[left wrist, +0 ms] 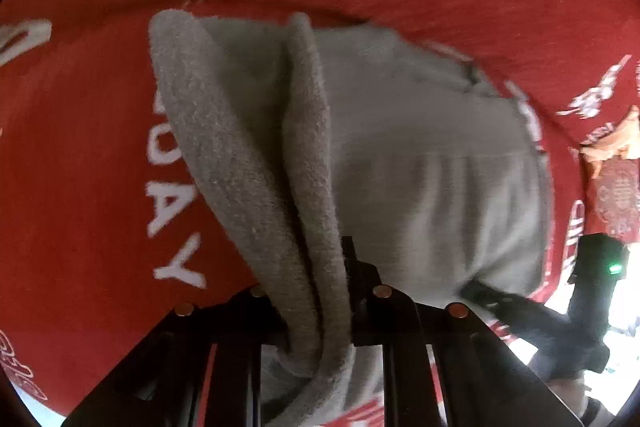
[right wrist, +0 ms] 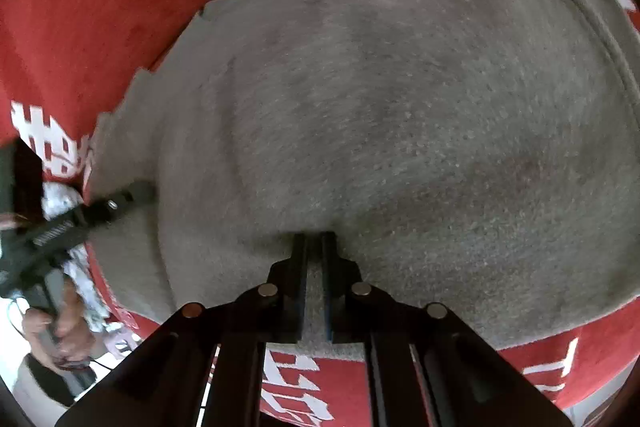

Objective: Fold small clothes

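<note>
A small grey knit garment (left wrist: 420,155) lies on a red cloth with white lettering (left wrist: 80,167). My left gripper (left wrist: 320,291) is shut on a thick folded edge of the garment, which drapes over its fingers. My right gripper (right wrist: 314,247) is shut on another edge of the same grey garment (right wrist: 400,107), which fills most of the right wrist view. The right gripper also shows in the left wrist view (left wrist: 480,291) at the garment's right edge. The left gripper shows in the right wrist view (right wrist: 140,191) at the garment's left edge.
The red cloth (right wrist: 100,7) covers the surface around the garment. An orange-brown object (left wrist: 616,139) lies at the right edge of the left wrist view. The person's hand (right wrist: 52,331) holds the left gripper's handle.
</note>
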A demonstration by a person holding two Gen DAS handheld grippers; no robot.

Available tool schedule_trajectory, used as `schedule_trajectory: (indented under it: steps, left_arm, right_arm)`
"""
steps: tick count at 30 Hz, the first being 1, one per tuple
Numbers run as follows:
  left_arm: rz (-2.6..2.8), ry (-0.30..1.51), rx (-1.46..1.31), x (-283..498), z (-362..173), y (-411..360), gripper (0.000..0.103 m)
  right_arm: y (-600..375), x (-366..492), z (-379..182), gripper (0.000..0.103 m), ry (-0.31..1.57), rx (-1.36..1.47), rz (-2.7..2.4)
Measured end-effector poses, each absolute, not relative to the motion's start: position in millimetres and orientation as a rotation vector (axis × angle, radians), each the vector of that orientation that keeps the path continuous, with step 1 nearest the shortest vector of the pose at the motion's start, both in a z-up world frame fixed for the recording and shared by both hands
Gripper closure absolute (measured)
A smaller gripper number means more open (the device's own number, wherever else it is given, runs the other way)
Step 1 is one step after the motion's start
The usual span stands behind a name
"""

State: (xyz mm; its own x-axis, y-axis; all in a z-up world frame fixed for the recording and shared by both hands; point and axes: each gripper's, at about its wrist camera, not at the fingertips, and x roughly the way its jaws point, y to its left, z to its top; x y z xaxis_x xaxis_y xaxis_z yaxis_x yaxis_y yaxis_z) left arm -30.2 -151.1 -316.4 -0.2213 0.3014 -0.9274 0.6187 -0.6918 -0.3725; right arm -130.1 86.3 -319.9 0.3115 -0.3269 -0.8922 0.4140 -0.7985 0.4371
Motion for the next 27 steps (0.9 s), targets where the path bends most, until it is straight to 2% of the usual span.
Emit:
schedule_trajectory:
  steps: [3, 11, 15, 21, 22, 24, 25, 26, 27]
  left_arm:
    - [-2.108, 1.107, 1.749, -49.7, -280.5, -138.2, 0.085]
    - [-2.375, 1.018, 1.742, -132.6, -211.5, -75.3, 0.085]
    - [-2.436, 0.969, 1.812, -176.0, -215.2, -24.5, 0.085]
    - [-2.373, 0.762, 1.978, -216.9, -260.8, 41.1, 0.084]
    - [-2.357, 0.757, 1.991, -219.4, -267.2, 46.0, 0.082]
    - [-2.367, 0.803, 1.983, -216.8, -267.7, 47.9, 0.064]
    - [-2.388, 0.833, 1.963, -215.3, -262.9, 47.6, 0.046]
    - [-2.406, 0.822, 1.946, -214.7, -256.9, 46.6, 0.033]
    - [-2.429, 0.781, 1.926, -214.9, -249.6, 48.4, 0.030]
  right_arm:
    - [88.3, -131.9, -321.3, 0.097, 0.056, 1.966, -1.520]
    - [142.3, -164.6, -299.6, 0.093, -0.249, 1.932, -1.510]
    - [183.6, -187.4, -295.0, 0.093, -0.378, 1.930, -1.531]
    - [229.2, -204.3, -324.9, 0.089, -0.592, 1.994, -1.473]
    - [233.8, -204.5, -330.7, 0.089, -0.627, 2.006, -1.456]
    - [242.9, -204.4, -338.0, 0.089, -0.680, 2.012, -1.428]
    - [245.6, -204.2, -341.1, 0.089, -0.707, 2.008, -1.412]
    - [246.0, -204.3, -343.6, 0.089, -0.719, 2.005, -1.404]
    - [247.5, -204.8, -345.7, 0.088, -0.736, 1.998, -1.394]
